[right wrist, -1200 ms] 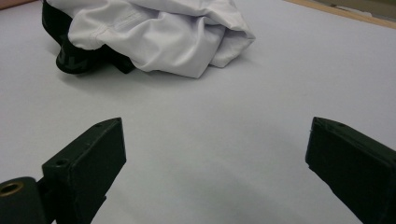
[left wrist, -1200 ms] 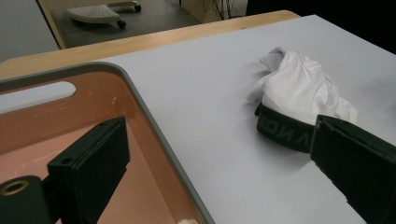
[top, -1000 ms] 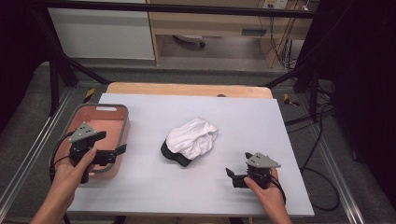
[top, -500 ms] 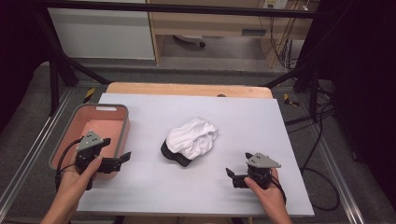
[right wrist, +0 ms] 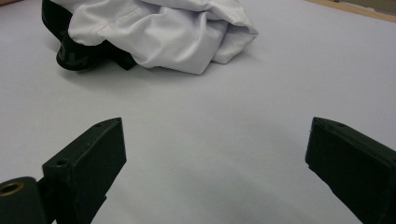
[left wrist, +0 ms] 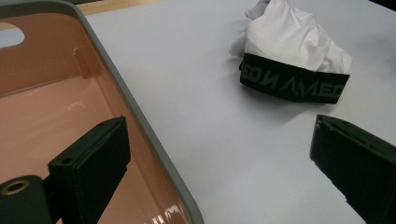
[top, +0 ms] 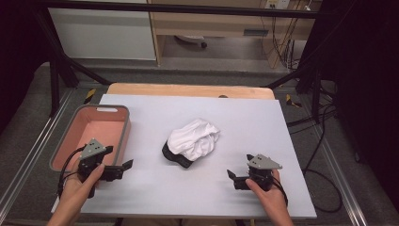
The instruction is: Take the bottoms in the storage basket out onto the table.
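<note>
A crumpled white garment [top: 195,136] with a black lettered waistband [top: 175,156] lies in the middle of the pale table. The left gripper view shows the garment [left wrist: 299,42] ahead to the right, and the right gripper view shows it [right wrist: 159,25] ahead to the left. My left gripper [top: 123,168] is held low at the pink bin's near right corner, open and holding nothing. One of its jaws hangs over the bin's inside, the other over the table. My right gripper [top: 231,180] rests open near the front edge, right of the garment, with nothing in it.
The pink bin [top: 126,123] with a grey rim [left wrist: 135,116] stands at the table's left side, with nothing visible in it. Bare table top [top: 188,197] lies between the two grippers. Cables and a frame leg [top: 301,75] stand beyond the table's right.
My left gripper has come back and down from above the bin to its near right corner. The right gripper and the garment have stayed put.
</note>
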The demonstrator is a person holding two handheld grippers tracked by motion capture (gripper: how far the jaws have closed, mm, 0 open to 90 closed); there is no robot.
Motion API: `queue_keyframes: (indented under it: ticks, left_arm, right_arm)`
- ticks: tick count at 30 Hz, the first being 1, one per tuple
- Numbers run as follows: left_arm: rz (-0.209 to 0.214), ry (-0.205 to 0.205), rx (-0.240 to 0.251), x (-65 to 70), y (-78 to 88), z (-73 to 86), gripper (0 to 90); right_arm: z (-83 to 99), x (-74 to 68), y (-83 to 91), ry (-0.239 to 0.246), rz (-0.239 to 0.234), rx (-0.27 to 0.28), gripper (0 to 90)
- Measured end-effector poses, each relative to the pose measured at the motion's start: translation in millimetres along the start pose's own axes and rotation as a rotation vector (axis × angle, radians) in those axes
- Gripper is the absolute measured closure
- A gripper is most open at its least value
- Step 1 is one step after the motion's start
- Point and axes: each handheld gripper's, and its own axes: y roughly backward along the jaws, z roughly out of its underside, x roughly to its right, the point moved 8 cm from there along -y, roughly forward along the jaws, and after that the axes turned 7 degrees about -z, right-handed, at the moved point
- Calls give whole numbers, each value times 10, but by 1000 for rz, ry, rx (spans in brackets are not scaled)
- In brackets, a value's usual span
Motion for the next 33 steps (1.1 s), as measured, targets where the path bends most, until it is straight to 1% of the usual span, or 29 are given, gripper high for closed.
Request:
queue_keyframes:
  ticks: [2,5,8,12,16,25,27,33]
  left_arm:
    - [9,-1,-5,17,-6,21,49]
    - [9,-5,-11,20,-12,46,48]
    - [4,4,-6,6,-14,61,49]
    - [-2,5,2,-2,-10,69,50]
    - [3,3,7,6,-3,71,50]
    - [-8,3,20,-12,-11,73,52]
    - [-16,-3,25,-15,-8,73,54]
    - [-14,-6,26,-7,-8,75,53]
  right_arm:
    - [1,8,12,-3,3,2,53]
    - [1,16,12,-3,4,3,53]
    - [-1,11,4,-4,3,2,53]
    - [-6,9,-3,-1,6,3,54]
    - [-1,14,2,-2,11,2,55]
    - [5,13,-2,-4,12,-1,56]
    - [6,17,-7,-2,16,0,57]
    - [31,49,-22,-11,46,-4,59]
